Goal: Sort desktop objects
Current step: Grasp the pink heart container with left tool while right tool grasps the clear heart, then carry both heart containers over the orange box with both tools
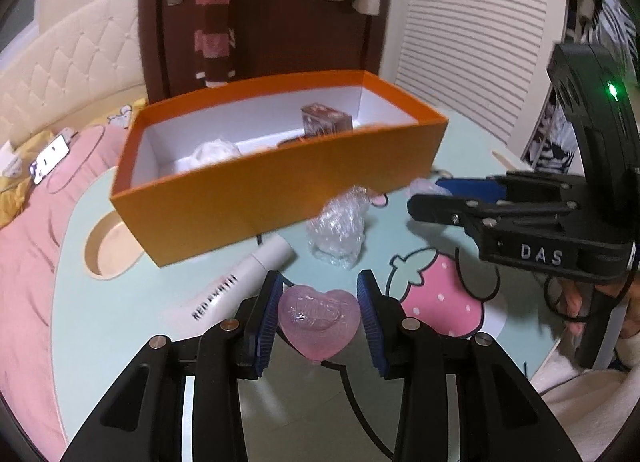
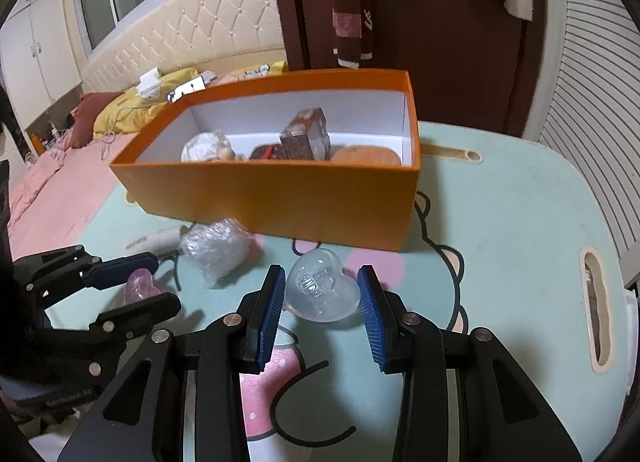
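A pink heart-shaped soap (image 1: 319,322) lies on the mint table between the blue pads of my left gripper (image 1: 319,294), which is open around it with small gaps at each side. A clear heart-shaped soap (image 2: 321,289) lies between the pads of my right gripper (image 2: 322,286), also open. The right gripper shows in the left wrist view (image 1: 456,202); the left gripper (image 2: 132,286) and the pink soap (image 2: 140,285) show in the right wrist view. The orange box (image 1: 280,186) (image 2: 280,198) stands behind, holding a brown carton (image 2: 306,136), a white bundle and an orange object.
A bubble-wrap bundle (image 1: 338,228) (image 2: 216,248) and a white tube (image 1: 236,288) (image 2: 158,240) lie in front of the box. The table has cut-out slots (image 2: 598,314) (image 1: 108,250). A bed with pink bedding (image 1: 24,262) lies to the left; a door with hanging clothes is behind.
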{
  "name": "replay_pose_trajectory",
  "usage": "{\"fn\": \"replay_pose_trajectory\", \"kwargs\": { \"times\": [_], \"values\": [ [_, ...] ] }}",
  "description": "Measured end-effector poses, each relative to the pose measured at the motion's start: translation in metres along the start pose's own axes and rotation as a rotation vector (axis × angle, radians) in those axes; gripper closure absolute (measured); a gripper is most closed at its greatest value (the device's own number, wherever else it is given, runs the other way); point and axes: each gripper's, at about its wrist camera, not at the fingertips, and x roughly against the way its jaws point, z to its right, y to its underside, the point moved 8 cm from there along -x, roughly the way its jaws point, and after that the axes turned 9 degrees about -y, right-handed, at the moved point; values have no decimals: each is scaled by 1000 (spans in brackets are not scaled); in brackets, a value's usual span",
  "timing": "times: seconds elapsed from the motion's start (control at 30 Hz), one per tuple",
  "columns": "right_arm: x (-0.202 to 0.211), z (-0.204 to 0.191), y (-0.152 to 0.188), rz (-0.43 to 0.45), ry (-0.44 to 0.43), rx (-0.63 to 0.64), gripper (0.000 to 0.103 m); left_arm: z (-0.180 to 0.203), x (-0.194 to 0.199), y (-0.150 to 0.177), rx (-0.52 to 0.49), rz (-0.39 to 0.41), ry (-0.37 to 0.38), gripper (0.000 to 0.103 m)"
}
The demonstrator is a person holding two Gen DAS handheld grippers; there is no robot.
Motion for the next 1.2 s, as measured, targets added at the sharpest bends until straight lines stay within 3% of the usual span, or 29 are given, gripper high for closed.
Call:
{"fn": "replay_pose_trajectory", "kwargs": {
  "times": [0.33,0.67,0.87,1.07,1.2],
  "values": [
    [14,-27,-18,45,-57,41,64,-19,15,-41,51,58,-4,66],
    [17,-22,-80,140,-21,44,64,-41,-12,-103,94,84,-48,66],
    [-6,-10,-105,125,-3,10,64,-49,-46,-107,119,41,-68,66],
    [-34,-5,-100,70,16,18,64,-55,-77,-91,180,-28,-27,66],
    [-44,1,-96,71,56,29,64,-50,-83,-85,163,-39,-37,66]
  ]
}}
